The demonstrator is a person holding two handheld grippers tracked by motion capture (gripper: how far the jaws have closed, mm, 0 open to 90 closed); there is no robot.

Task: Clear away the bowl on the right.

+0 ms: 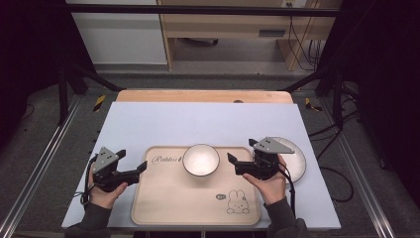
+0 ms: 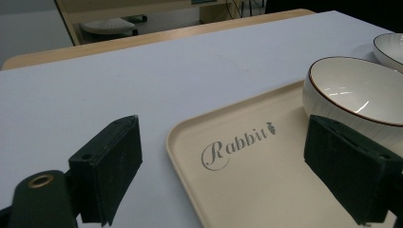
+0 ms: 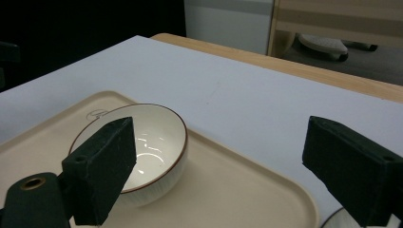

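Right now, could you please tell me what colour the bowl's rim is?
The bowl is white with a thin dark brown rim, clearest in the left gripper view.

I see a wooden table [image 1: 148, 95] covered by a pale blue-white mat [image 1: 163, 126]. On the mat lie a beige tray [image 1: 173, 198] printed with a rabbit, and, just beside the tray's right edge, a white plate [image 1: 297, 161].

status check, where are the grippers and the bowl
Left hand-held gripper open at tray's left edge. Right hand-held gripper open beside bowl. Bowl upright on tray, untouched. Nothing between.
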